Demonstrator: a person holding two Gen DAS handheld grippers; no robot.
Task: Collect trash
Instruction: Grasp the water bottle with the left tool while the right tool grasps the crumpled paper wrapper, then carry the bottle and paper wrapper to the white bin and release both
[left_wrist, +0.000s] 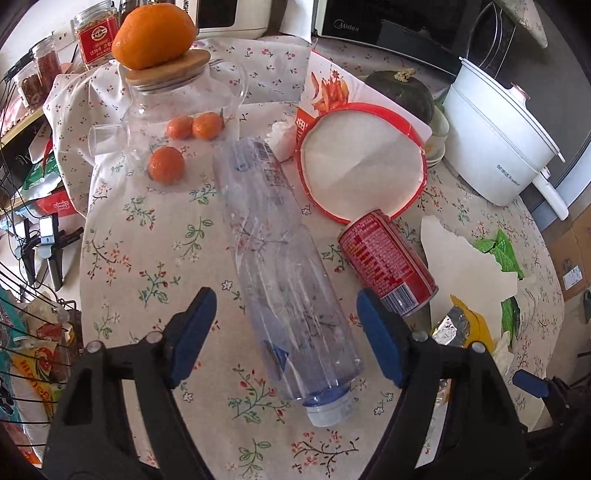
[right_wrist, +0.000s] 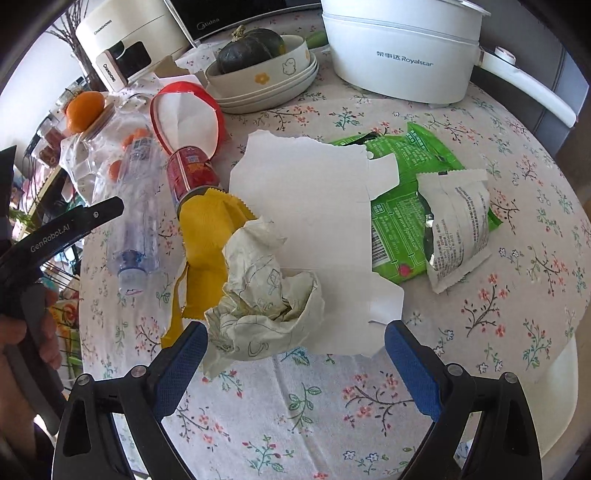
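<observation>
An empty clear plastic bottle (left_wrist: 284, 266) lies on the floral tablecloth, cap toward me. My left gripper (left_wrist: 284, 306) is open with its jaws on either side of the bottle's lower half, not touching it. A red can (left_wrist: 386, 262) lies on its side just right of it. My right gripper (right_wrist: 295, 336) is open over the table's front edge, with a crumpled paper wad (right_wrist: 266, 291) just ahead of its left finger. Beyond the wad lie a torn white card (right_wrist: 314, 206), a yellow wrapper (right_wrist: 207, 236), a green snack bag (right_wrist: 402, 184) and a white sachet (right_wrist: 458, 225).
A red-rimmed paper lid (left_wrist: 362, 166) lies behind the can. A glass jug (left_wrist: 177, 122) with an orange (left_wrist: 153, 33) on its lid, small tangerines (left_wrist: 166, 164), a squash (right_wrist: 251, 50) in bowls, a white electric pot (right_wrist: 399, 48) and appliances stand at the back.
</observation>
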